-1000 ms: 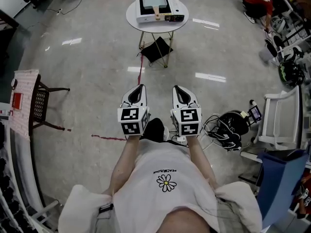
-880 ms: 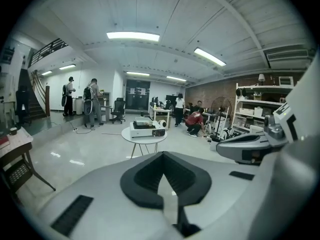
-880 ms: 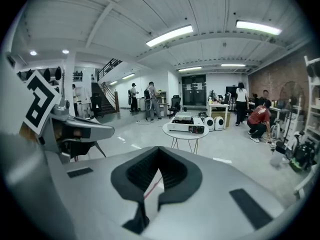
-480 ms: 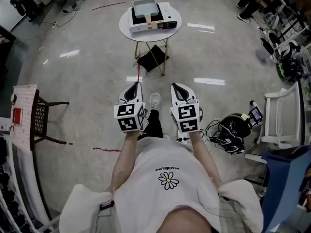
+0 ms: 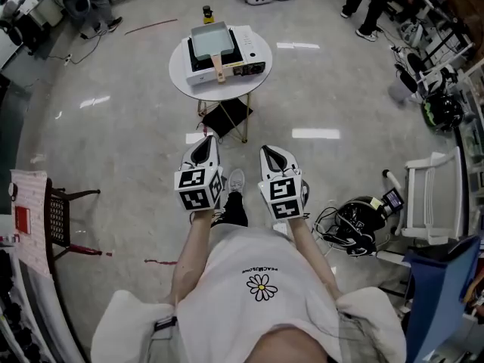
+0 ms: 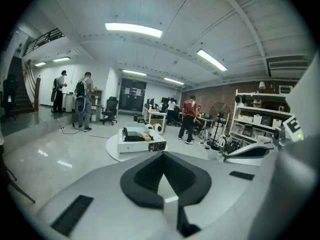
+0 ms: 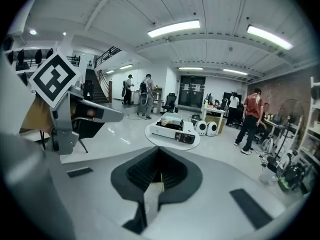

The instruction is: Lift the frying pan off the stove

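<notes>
I'm looking down on a glossy grey workshop floor (image 5: 113,134) in the head view, where a small round white table (image 5: 181,82) is standing well ahead of me. A white portable stove (image 5: 246,51) is sitting on it, and the pale square frying pan (image 5: 209,40) is resting on the stove, its wooden handle pointing toward me. The left gripper (image 5: 211,142) and the right gripper (image 5: 269,153) are hovering side by side above the floor, well apart from the table.

In the left gripper view, the black pads (image 6: 145,176) are pressing together with nothing between them. The pan is lying ahead on the stove, beyond the tips, and the right gripper is showing at the right edge.

In the right gripper view, the jaws are likewise meeting on nothing. The stove and pan are sitting on the table ahead, while people (image 7: 250,116) are standing behind.
</notes>
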A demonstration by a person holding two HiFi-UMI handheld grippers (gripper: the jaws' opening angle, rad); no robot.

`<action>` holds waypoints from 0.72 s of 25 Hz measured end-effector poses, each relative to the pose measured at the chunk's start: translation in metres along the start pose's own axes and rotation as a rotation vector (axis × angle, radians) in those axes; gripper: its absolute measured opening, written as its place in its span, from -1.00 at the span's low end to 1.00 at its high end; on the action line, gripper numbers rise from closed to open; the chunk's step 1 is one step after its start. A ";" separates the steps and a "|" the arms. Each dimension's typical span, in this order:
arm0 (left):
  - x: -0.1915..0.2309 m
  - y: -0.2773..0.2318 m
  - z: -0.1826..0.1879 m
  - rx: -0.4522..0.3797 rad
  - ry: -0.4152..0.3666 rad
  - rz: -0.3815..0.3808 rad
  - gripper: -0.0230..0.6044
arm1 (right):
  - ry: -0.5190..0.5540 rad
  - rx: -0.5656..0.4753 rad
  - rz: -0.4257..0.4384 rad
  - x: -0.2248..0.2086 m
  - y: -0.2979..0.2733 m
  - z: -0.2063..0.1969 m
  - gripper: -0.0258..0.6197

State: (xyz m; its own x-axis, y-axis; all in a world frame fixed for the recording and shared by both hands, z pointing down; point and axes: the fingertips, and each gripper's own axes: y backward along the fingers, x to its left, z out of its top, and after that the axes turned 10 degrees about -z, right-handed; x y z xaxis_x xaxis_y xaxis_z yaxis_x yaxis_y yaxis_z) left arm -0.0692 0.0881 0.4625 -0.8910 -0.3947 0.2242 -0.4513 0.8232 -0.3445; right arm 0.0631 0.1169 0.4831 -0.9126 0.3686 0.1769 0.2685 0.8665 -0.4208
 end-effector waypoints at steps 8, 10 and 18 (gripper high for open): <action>0.058 -0.086 0.049 0.029 0.029 -0.048 -0.93 | 0.000 0.009 -0.023 -0.018 -0.107 0.056 -0.91; 0.073 -0.105 0.055 0.041 0.035 -0.053 -0.93 | 0.005 0.014 -0.021 -0.021 -0.133 0.067 -0.92; 0.124 -0.153 0.072 0.054 0.068 -0.044 -0.93 | 0.006 0.030 -0.043 -0.039 -0.208 0.094 -0.91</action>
State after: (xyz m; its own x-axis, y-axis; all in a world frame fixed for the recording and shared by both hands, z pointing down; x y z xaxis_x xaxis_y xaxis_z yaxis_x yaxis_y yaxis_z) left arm -0.1141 -0.1165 0.4775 -0.8658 -0.4000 0.3006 -0.4935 0.7818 -0.3811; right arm 0.0136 -0.1092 0.4802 -0.9212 0.3331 0.2010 0.2193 0.8713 -0.4389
